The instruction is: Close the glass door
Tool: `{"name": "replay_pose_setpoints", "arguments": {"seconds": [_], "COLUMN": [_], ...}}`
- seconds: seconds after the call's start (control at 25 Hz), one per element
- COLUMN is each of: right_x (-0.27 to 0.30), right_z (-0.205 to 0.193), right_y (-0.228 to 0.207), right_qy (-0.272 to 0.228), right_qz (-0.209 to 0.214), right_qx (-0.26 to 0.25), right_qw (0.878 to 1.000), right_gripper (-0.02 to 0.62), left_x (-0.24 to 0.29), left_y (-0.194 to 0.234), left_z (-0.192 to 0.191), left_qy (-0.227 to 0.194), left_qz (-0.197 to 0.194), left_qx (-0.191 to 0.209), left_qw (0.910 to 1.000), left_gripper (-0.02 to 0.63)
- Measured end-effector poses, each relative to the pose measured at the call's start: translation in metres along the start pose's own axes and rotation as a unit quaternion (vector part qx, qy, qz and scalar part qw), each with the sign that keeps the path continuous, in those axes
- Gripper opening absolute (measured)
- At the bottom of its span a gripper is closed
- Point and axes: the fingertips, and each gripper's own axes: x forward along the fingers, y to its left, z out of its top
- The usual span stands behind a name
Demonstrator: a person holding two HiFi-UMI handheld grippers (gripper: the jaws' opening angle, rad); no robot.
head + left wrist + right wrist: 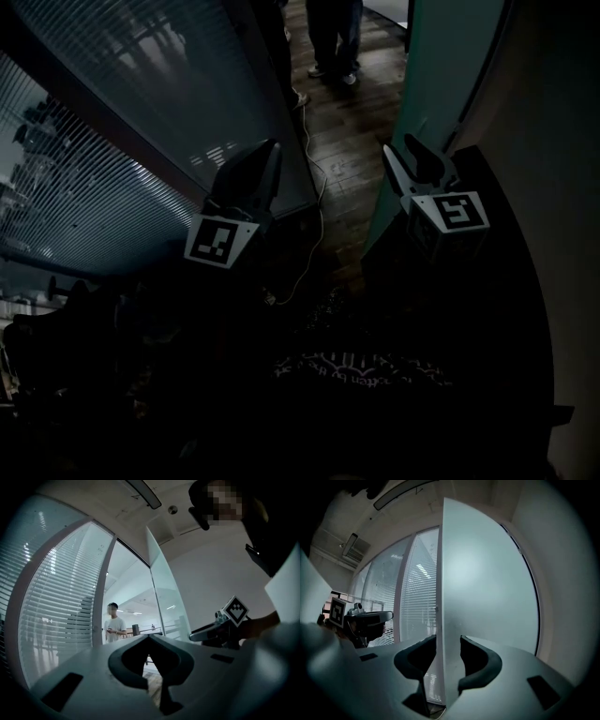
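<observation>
Gripping the glass door (487,583) by its free vertical edge: the right gripper (448,639) has its jaws drawn narrow, with that edge sandwiched between them and one finger on each side of the pane. The door stands open at an angle, and its frosted panel runs off to the right of the clamped edge.

The left gripper (149,637) is off the door, to its left. Its jaws are fully together, tips touching, with nothing in them. It is held up level with the right gripper, near but apart (each one shows at the side of the other's view).

Left of the door is a fixed glass wall with blinds (112,141), and a dark upright post sits between the wall and the doorway. Beyond the door, through the gap, a person in a white shirt (114,629) stands on the far side. Below the door is a dark wood floor (352,141). A thin cable (314,202) trails across it from the foot of the blind wall. The head view is too dim to show anything nearer than the grippers.
</observation>
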Motion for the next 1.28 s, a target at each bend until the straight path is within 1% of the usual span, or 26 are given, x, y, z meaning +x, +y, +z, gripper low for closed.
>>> {"name": "replay_pose_setpoints", "arguments": {"seconds": [0.24,0.44,0.6,0.84,1.04,1.28], "right_x": [0.032,0.055,0.071,0.127,0.131,0.135], "right_z": [-0.012,-0.012,-0.012,-0.002,-0.008,-0.008], "right_y": [-0.003,0.005,0.008,0.023,0.022,0.025], "right_qy": [0.0,0.003,0.0,0.004,0.003,-0.003], "right_qz": [0.021,0.036,0.044,0.062,0.074,0.087], "right_qx": [-0.005,-0.011,-0.011,-0.011,-0.017,-0.026], "right_qw": [1.0,0.999,0.999,0.998,0.997,0.996], "right_gripper": [0.154,0.153,0.153,0.153,0.153,0.153], "left_x": [0.014,0.025,0.029,0.04,0.042,0.046], "left_y": [0.016,0.031,0.043,0.099,0.098,0.097], "left_z": [-0.017,-0.02,-0.027,-0.031,-0.039,-0.037], "left_qy": [0.004,-0.004,-0.003,-0.002,-0.004,-0.012], "left_qz": [0.016,0.02,0.026,0.045,0.049,0.05], "left_qx": [0.005,0.0,0.0,-0.009,-0.009,-0.003], "left_qw": [0.9999,0.9998,0.9997,0.9989,0.9987,0.9987], "left_gripper": [0.002,0.002,0.002,0.002,0.002,0.002]}}
